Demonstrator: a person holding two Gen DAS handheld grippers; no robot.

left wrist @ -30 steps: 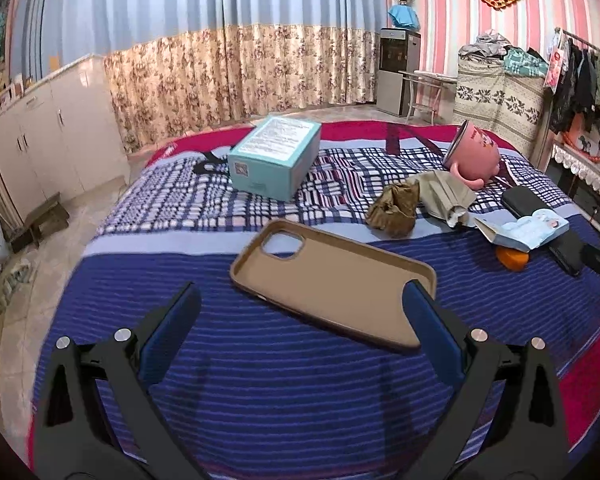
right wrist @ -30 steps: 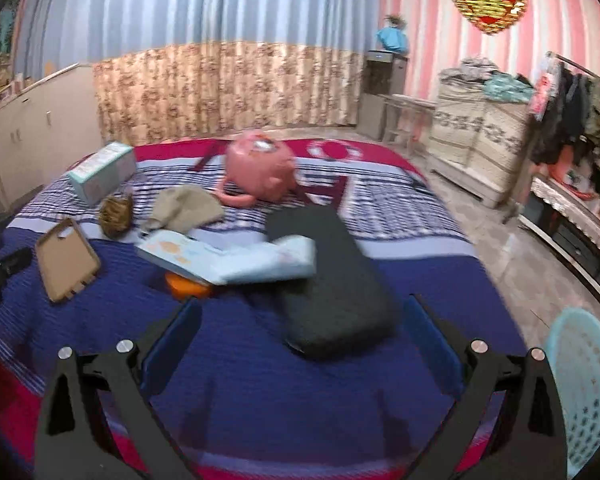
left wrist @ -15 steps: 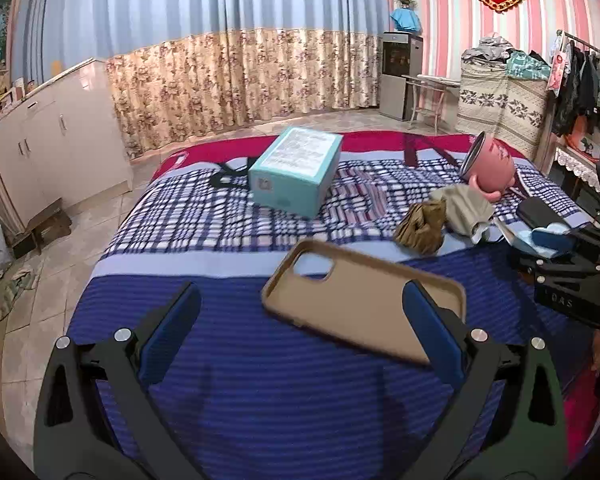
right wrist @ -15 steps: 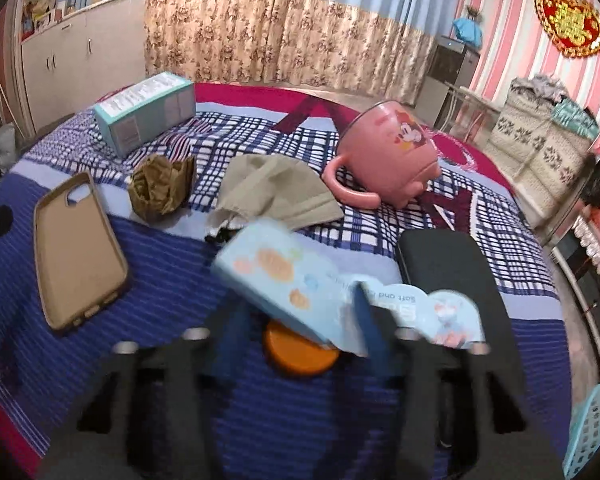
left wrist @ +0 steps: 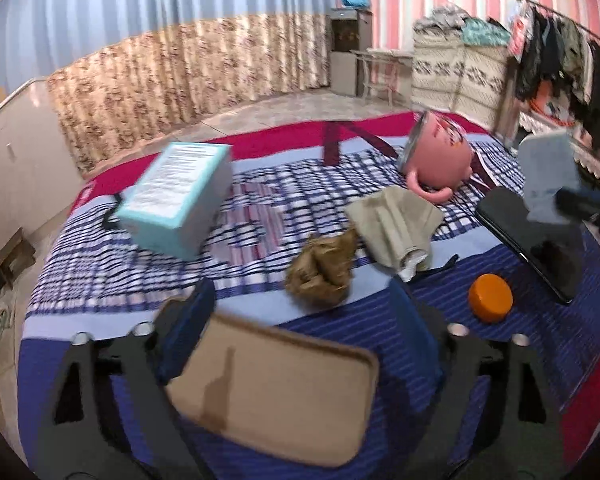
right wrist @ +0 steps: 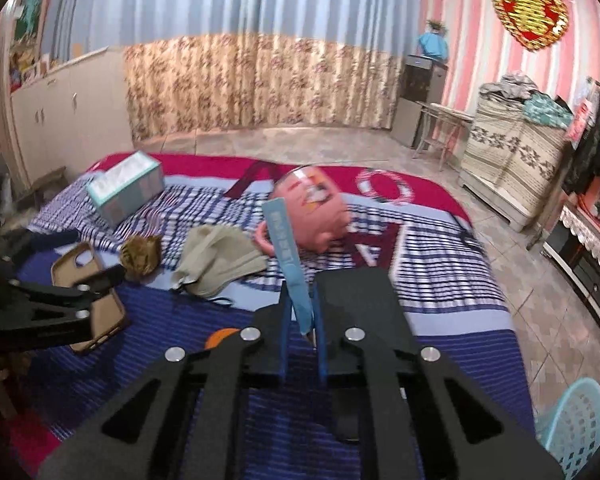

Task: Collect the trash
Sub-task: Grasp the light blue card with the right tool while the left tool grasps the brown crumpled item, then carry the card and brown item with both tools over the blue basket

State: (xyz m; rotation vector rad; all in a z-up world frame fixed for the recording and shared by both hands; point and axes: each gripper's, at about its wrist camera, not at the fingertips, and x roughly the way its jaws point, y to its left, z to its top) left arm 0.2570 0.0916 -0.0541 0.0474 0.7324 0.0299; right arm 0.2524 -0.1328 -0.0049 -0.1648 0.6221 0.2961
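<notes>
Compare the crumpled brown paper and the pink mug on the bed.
The crumpled brown paper is a dull, wrinkled wad; the pink mug is smooth, printed and far larger. The paper sits on the pale stripe nearer the left gripper; the mug lies tipped on its side farther back. Both rest untouched on the bedspread.

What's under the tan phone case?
The tan phone case lies flat on the striped blanket, between the open fingers of the left hand-held gripper. Only blanket shows around its edges. Whatever sits directly beneath is covered.
</notes>
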